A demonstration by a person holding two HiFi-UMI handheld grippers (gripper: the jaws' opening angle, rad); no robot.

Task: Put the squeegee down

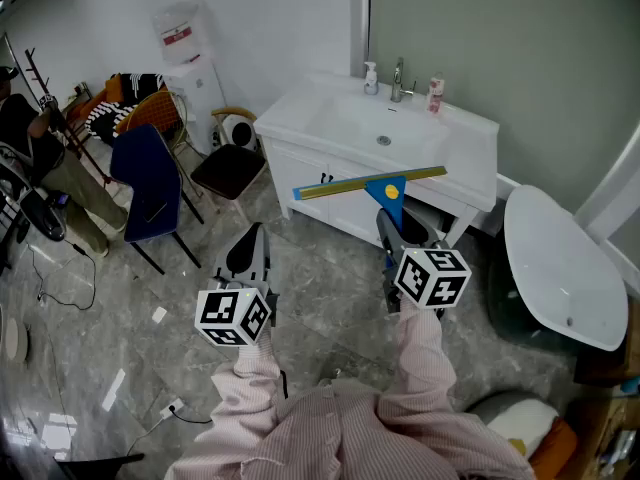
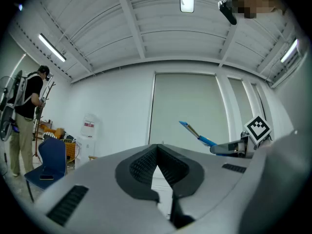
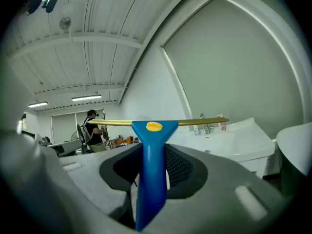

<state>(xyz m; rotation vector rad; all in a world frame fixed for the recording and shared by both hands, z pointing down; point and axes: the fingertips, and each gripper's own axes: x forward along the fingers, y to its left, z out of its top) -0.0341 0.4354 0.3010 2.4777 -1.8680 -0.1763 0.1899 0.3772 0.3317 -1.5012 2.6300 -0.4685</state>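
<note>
While the squeegee (image 1: 375, 183) hangs in mid-air, nothing is put down yet!
Jaws of the right gripper (image 1: 400, 236) clamp its blue handle, blade level just in front of the washbasin (image 1: 300, 120); jaws of the left gripper (image 1: 250, 250) are closed on nothing, further back from the washbasin. Lowering and release remain, I'd judge.

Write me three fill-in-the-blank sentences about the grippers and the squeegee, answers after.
The right gripper grips the squeegee by its ____ handle.
The left gripper holds ____.
The sink beyond the squeegee is ____.
Missing: blue; nothing; white.
</note>
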